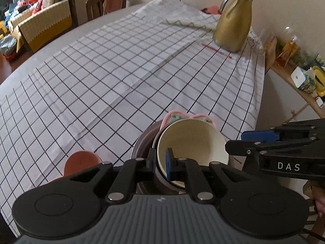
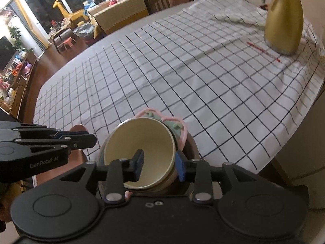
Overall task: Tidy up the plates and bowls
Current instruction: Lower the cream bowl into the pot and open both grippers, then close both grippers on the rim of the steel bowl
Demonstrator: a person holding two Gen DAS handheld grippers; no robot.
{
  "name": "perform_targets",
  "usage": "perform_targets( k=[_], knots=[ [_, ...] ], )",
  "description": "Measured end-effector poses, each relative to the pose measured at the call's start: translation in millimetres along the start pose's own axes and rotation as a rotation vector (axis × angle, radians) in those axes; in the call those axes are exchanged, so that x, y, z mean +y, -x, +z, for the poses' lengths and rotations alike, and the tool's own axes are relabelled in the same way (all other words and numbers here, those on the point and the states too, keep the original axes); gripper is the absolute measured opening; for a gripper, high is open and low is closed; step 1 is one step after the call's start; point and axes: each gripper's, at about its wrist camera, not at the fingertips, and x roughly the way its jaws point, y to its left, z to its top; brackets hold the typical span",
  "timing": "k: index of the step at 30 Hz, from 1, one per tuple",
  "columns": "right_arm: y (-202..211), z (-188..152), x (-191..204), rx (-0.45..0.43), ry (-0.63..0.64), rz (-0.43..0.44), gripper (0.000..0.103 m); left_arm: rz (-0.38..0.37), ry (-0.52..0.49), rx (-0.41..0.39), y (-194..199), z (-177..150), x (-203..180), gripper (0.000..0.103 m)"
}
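A cream bowl (image 1: 193,142) is tilted on edge inside a stack with a pink-and-green dish (image 1: 189,117) and a dark metal bowl (image 1: 142,144) behind it. My left gripper (image 1: 160,162) is shut on the cream bowl's left rim. My right gripper (image 2: 159,166) grips the same cream bowl (image 2: 140,148) on its right rim, one finger inside and one outside. The pink-and-green dish (image 2: 174,126) sticks out behind it. A terracotta plate (image 1: 81,161) lies on the table to the left.
A checked cloth (image 1: 121,71) covers the table. A gold jug (image 1: 233,22) and a red pen (image 1: 216,50) are at the far right. Chairs (image 1: 44,24) stand past the far edge. A side shelf (image 1: 300,81) with boxes is on the right.
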Motion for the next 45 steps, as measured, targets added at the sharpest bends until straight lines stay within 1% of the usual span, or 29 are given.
perform_targets(
  k=[3, 4, 6, 8, 10, 13, 15, 17, 19, 20, 23, 24, 26, 27, 29, 31, 34, 36, 37, 40, 42, 45],
  knots=[
    [7.6, -0.6, 4.2, -0.024, 0.016, 0.003, 0.041, -0.011, 0.009, -0.023, 8.1, -4.0, 0.8, 0.011],
    [9.5, -0.9, 5.5, -0.029, 0.019, 0.003, 0.042, -0.016, 0.012, -0.028, 9.8, -5.2, 1.2, 0.014],
    [13.0, -2.1, 8.1, -0.042, 0.030, 0.004, 0.044, -0.025, 0.015, -0.044, 14.6, -8.4, 1.7, 0.026],
    [16.7, -3.9, 10.6, -0.060, 0.042, 0.003, 0.045, -0.021, 0.015, -0.069, 19.4, -12.2, 2.0, 0.047],
    [20.0, -6.0, 12.2, -0.073, 0.050, 0.001, 0.046, -0.020, 0.019, -0.089, 23.7, -15.6, 3.2, 0.055],
    [23.7, -9.9, 13.4, -0.087, 0.048, 0.005, 0.050, -0.023, 0.021, -0.096, 27.4, -19.8, 5.7, 0.056],
    [25.6, -12.5, 13.4, -0.094, 0.045, 0.006, 0.058, -0.023, 0.026, -0.098, 28.7, -23.4, 7.9, 0.059],
    [28.7, -16.3, 13.7, -0.112, 0.045, 0.010, 0.070, -0.020, 0.037, -0.106, 30.1, -27.9, 11.2, 0.066],
    [31.6, -19.2, 13.6, -0.127, 0.045, 0.006, 0.075, -0.024, 0.056, -0.118, 31.2, -32.0, 15.3, 0.070],
    [32.9, -20.6, 13.4, -0.133, 0.043, 0.007, 0.080, -0.025, 0.064, -0.123, 31.5, -33.5, 17.2, 0.072],
    [35.5, -25.9, 11.6, -0.149, 0.040, 0.006, 0.088, -0.016, 0.080, -0.137, 30.6, -37.2, 23.4, 0.073],
    [35.9, -27.5, 10.9, -0.151, 0.043, 0.007, 0.088, -0.014, 0.087, -0.138, 29.2, -38.2, 26.3, 0.073],
    [35.7, -30.0, 8.4, -0.149, 0.046, 0.001, 0.095, -0.016, 0.095, -0.133, 25.6, -39.6, 31.5, 0.073],
    [35.5, -31.8, 6.3, -0.154, 0.042, -0.003, 0.095, -0.013, 0.095, -0.125, 22.9, -39.8, 33.4, 0.073],
    [32.7, -34.6, 0.5, -0.146, 0.027, -0.007, 0.095, -0.002, 0.088, -0.105, 14.3, -39.8, 37.3, 0.073],
    [29.0, -37.4, -6.2, -0.134, 0.004, -0.018, 0.095, -0.007, 0.078, -0.092, 7.3, -39.9, 40.3, 0.073],
    [20.9, -39.8, -15.7, -0.114, -0.013, -0.029, 0.094, -0.004, 0.044, -0.083, -2.3, -38.1, 45.6, 0.073],
    [14.7, -41.5, -21.8, -0.097, -0.017, -0.028, 0.094, -0.026, 0.026, -0.069, -8.9, -35.4, 49.4, 0.073],
    [10.6, -42.0, -24.1, -0.086, -0.019, -0.032, 0.093, -0.042, 0.008, -0.055, -13.3, -34.1, 51.1, 0.073],
    [2.2, -47.6, -27.5, -0.060, -0.008, -0.029, 0.091, -0.053, -0.061, -0.029, -23.7, -30.8, 49.8, 0.073],
    [-3.7, -50.4, -29.3, -0.043, -0.007, -0.028, 0.091, -0.047, -0.100, -0.010, -31.5, -28.9, 48.6, 0.073],
    [-13.6, -53.1, -31.6, -0.016, -0.005, -0.025, 0.087, -0.032, -0.132, 0.025, -44.7, -25.4, 49.0, 0.073]
  ],
)
